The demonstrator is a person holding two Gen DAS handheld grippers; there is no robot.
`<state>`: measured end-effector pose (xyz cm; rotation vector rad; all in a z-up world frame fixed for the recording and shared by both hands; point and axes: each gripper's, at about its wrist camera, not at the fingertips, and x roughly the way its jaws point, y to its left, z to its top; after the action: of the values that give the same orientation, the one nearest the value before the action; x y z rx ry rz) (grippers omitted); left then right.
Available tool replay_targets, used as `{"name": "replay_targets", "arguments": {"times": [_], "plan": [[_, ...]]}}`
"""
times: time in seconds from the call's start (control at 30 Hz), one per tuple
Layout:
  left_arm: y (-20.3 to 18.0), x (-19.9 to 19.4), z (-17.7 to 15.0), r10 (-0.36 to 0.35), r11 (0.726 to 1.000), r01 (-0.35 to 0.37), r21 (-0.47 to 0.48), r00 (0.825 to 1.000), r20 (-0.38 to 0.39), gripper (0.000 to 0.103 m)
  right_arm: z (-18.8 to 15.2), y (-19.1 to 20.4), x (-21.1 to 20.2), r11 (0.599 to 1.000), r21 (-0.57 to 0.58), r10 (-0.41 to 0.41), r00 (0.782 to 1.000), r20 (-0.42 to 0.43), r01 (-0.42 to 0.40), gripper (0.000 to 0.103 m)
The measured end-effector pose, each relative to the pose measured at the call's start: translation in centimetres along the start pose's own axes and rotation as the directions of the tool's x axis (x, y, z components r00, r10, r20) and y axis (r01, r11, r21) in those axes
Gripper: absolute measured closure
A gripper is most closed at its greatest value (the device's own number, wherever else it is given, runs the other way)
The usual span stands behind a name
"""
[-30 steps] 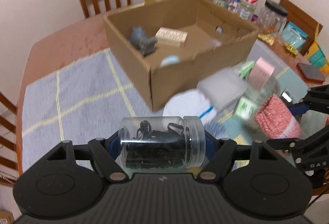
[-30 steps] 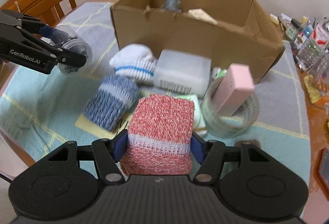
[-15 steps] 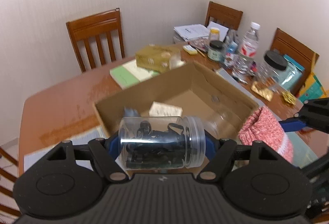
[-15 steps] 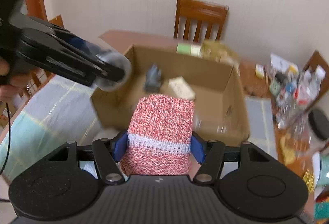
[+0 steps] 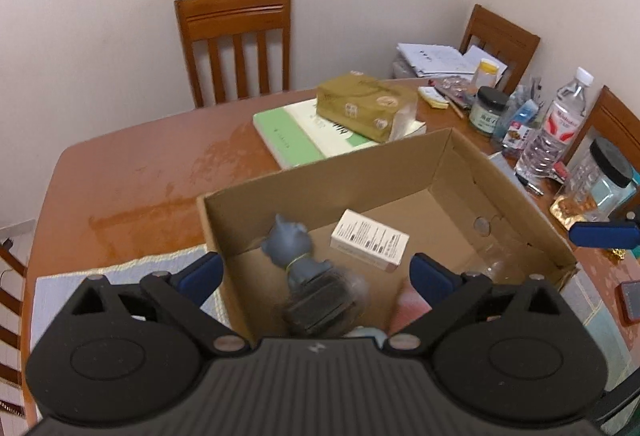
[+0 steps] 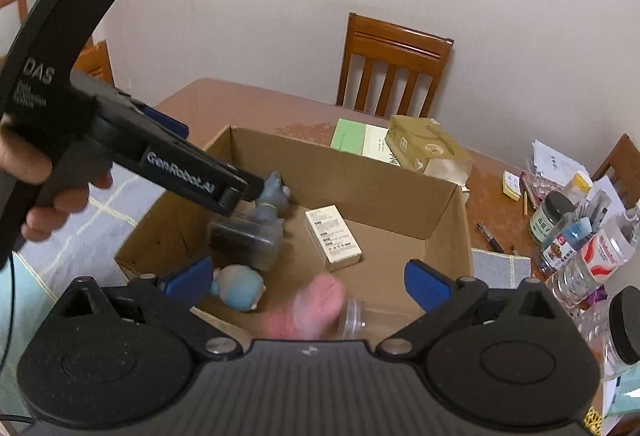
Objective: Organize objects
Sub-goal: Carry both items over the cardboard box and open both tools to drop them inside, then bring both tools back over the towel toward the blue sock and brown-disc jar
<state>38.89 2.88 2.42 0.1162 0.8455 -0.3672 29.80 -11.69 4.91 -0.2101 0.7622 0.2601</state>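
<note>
Both grippers hover over the open cardboard box point(image 5: 516, 196). My left gripper point(image 5: 316, 272) is open and empty; the clear jar of black clips point(image 5: 320, 300) is a blur below it inside the box, next to the grey cat figure point(image 5: 292, 248). My right gripper point(image 6: 308, 276) is open and empty; the red knit sock point(image 6: 316, 304) is a blur dropping into the box point(image 6: 452, 220). The jar point(image 6: 244, 240) lies by the cat figure point(image 6: 272, 196). A white carton point(image 6: 332, 240), a blue figure point(image 6: 238, 286) and a clear jar point(image 6: 372, 320) lie in the box.
A green book point(image 5: 296, 140) with a tan tissue pack point(image 5: 364, 108) lies behind the box. Bottles, jars and papers point(image 5: 556, 132) crowd the table's right side. Wooden chairs point(image 5: 236, 40) stand around the table. A hand holds the left gripper's handle point(image 6: 52, 140).
Both grippers moved over the box and opened. The left one let go of the clip jar, the right one let go of the red sock; both objects fall into the box.
</note>
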Motion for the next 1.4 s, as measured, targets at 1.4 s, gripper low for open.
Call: {"name": "replay_targets", "arguments": {"times": [1.4], "plan": [[-8.0, -6.5, -18.6, 0.173, 0.977, -0.183, -0.106, 0.980, -0.094, 0.002, -17.8, -2.2, -4.4, 0.994, 0.098, -0.024, 0.982, -0.190, 0.043, 0.000]]}}
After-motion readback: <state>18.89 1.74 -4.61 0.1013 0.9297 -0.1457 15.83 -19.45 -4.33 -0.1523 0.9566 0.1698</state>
